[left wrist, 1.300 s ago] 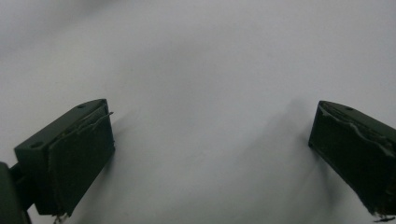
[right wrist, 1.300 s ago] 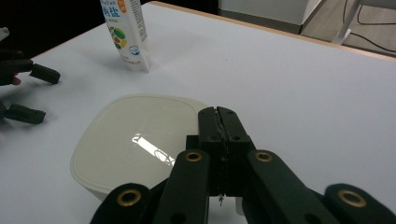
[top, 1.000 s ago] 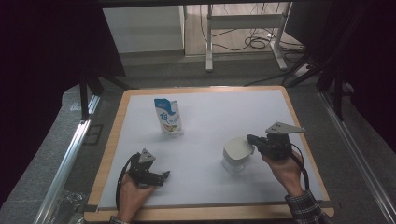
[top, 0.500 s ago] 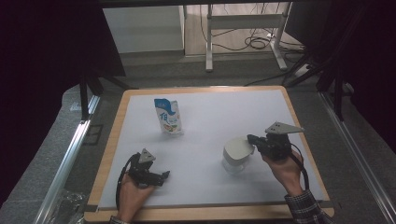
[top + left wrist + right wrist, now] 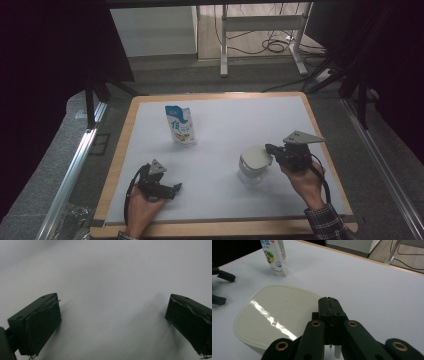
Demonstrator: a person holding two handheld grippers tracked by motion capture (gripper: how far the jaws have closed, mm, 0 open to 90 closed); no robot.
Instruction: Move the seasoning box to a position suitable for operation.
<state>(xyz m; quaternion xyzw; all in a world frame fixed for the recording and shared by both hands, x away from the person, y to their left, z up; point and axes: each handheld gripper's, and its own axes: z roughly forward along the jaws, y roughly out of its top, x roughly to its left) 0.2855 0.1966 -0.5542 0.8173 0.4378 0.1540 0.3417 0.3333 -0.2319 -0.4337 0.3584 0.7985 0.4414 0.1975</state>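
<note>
So the white worktop (image 5: 260,120) has a lidded plastic container (image 5: 252,167) sitting toward its right edge. The right gripper (image 5: 270,149) has its jaws pressed together right at the container lid's rim. A milk pouch (image 5: 180,125) stands upright nearer the far-left corner. The left gripper (image 5: 175,189) rests by the near-left corner, jaws spread wide, nothing between them.

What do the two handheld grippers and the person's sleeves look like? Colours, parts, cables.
Both are black two-jaw units. The left gripper has flat, blocky black pads with worn edges, a small grey three-cornered plate on top and a black cable looping off it. The right gripper has black linkage arms with brass-coloured pivot rings, a larger grey plate and a black cable. The right sleeve is dark plaid.
</note>
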